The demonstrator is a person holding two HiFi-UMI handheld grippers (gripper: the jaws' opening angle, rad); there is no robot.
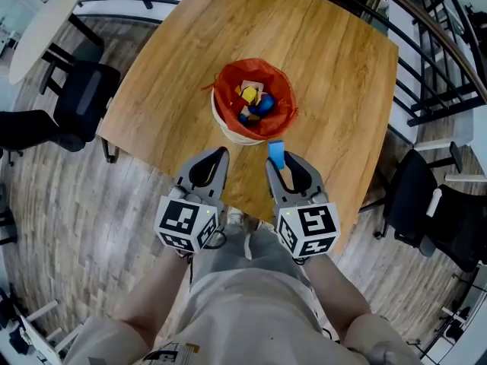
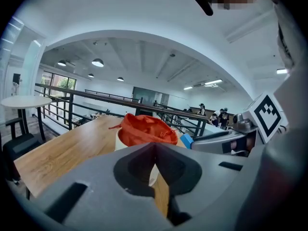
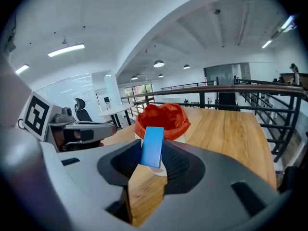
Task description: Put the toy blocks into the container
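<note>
Your right claw (image 3: 153, 154) is clamped on a blue block (image 3: 153, 146). The block stands almost upright between the two tips, and a good part of it sticks out past them. Your left claw (image 2: 155, 147) is closed on itself with nothing inside, just beside the right one.

The container (image 1: 234, 136), a white tub lined with a red bag (image 1: 283, 101), stands on the table (image 1: 335, 67) in front of both claws, near them but not touching. Several blocks (image 1: 251, 101) already lie in it, yellow and blue ones among them. I see no other block on the table, so I judge this one to be the last.

The step now is the carry and the drop. Only one end of the block is gripped, so I think it can swing or slip if you move fast; go forward slowly. Bring the tips over the middle of the opening, not over the rim. The edge of the bag is crumpled and stands up unevenly, and a block that lands there may roll out onto the table. Lower a little, then open the jaws fully. Leave the left claw at the side so that it does not push the tub.
</note>
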